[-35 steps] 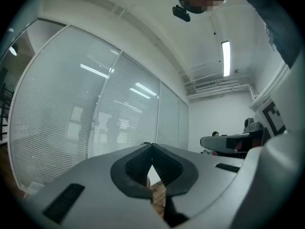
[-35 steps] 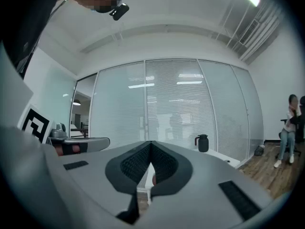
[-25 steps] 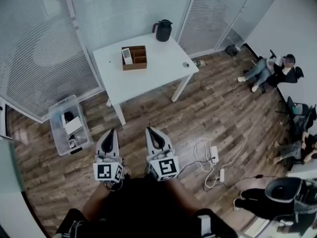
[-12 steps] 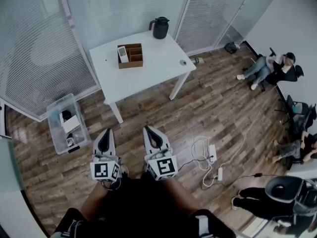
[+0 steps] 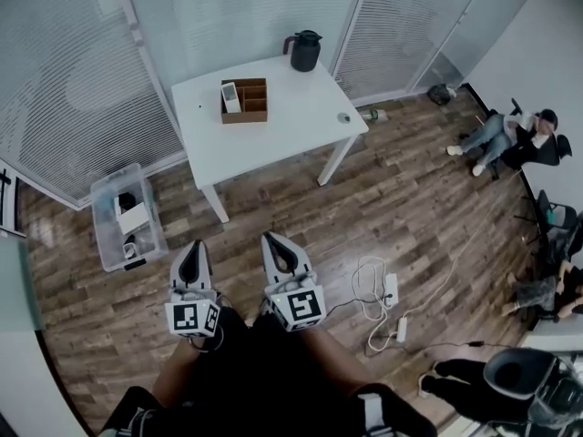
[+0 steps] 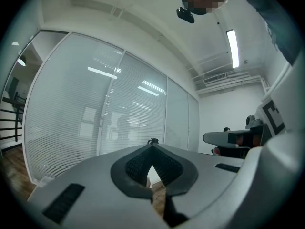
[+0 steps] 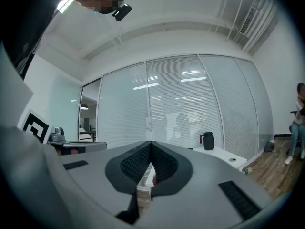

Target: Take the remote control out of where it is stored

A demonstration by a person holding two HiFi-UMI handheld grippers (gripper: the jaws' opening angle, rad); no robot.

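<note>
I'm spotting remote (image 5: 230,96) standing in left compartment of box (image 5: 254,107) on surface (image 5: 273,148); lying well apart, straight ahead of left hand-held gripper (image 5: 194,245) and right hand-held gripper (image 5: 270,238); both clenched, grasping nothing; neither clearly nearer.

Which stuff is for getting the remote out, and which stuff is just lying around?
For the job:
remote control
wooden box it stands in
left gripper and right gripper, both shut and empty

Just lying about:
black jug on the white table
plastic bin on the floor
power strip with its cables
</note>
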